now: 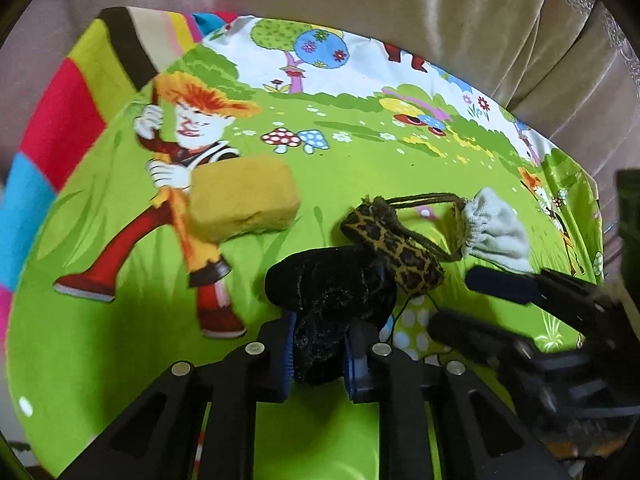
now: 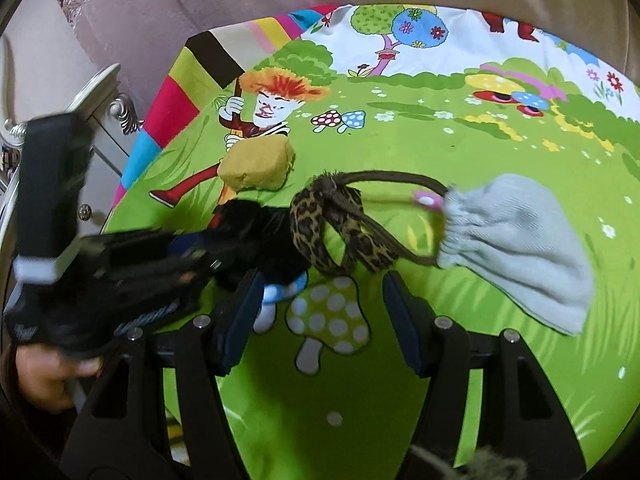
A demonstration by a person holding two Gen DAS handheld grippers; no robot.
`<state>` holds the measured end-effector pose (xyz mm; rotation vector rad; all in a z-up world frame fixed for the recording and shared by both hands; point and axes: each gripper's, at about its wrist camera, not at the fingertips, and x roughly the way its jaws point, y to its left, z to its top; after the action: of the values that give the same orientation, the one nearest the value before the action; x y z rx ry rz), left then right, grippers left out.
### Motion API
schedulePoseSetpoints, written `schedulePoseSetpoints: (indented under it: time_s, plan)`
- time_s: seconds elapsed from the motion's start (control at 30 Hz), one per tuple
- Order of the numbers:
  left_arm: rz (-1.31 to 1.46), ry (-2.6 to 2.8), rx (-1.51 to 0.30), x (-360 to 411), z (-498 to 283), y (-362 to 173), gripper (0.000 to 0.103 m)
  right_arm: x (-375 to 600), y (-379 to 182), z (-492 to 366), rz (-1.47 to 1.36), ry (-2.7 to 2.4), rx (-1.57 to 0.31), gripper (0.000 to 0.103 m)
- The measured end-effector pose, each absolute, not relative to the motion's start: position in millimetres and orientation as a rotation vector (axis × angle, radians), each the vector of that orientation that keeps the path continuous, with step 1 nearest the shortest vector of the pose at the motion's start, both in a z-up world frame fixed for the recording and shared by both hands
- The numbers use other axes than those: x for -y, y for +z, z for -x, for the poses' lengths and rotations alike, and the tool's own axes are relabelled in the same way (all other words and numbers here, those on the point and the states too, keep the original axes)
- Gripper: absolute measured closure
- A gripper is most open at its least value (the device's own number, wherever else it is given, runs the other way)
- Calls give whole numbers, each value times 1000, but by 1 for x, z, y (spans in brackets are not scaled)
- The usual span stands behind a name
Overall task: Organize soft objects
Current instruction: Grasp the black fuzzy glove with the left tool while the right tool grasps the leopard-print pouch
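Observation:
My left gripper [image 1: 320,356] is shut on a black fluffy soft thing [image 1: 332,296], its blue pads pressing into the near end. That thing lies on a bright green cartoon sheet [image 1: 360,148]. A yellow sponge block [image 1: 244,196] sits to its left. A leopard-print fabric loop [image 1: 396,248] touches its right side, with dark cords running to a grey drawstring pouch [image 1: 496,236]. My right gripper [image 2: 320,312] is open just short of the leopard loop [image 2: 340,232], with only the sheet between its fingers. The grey pouch [image 2: 516,252] lies to the right of it.
Beige padded fabric [image 1: 360,8] rises behind the sheet. A silver-trimmed drawer cabinet [image 2: 108,116] stands off the left edge. The sheet's striped border [image 1: 60,128] marks that side. A hand [image 2: 44,372] holds the left gripper's handle.

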<state>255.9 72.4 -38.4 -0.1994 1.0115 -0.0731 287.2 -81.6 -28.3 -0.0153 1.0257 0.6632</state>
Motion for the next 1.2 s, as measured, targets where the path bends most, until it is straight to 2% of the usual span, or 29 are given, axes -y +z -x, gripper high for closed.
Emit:
schedulePoseSetpoints:
  time_s: [0.53, 0.63, 0.67, 0.73, 1.2]
  plan:
    - [339, 11, -907, -102, -192, -14, 84, 43, -50, -317, 151, 597, -999, 38]
    - [345, 12, -898, -101, -191, -13, 84, 36, -52, -318, 224, 567, -975, 58]
    - [340, 11, -897, -101, -190, -13, 84, 36, -52, -319, 227, 556, -968, 68]
    - [333, 10, -890, -99, -190, -11, 84, 39, -51, -320, 210, 561, -973, 76]
    - [324, 7, -850, -81, -165, 9, 84, 64, 0, -249, 199, 597, -883, 78]
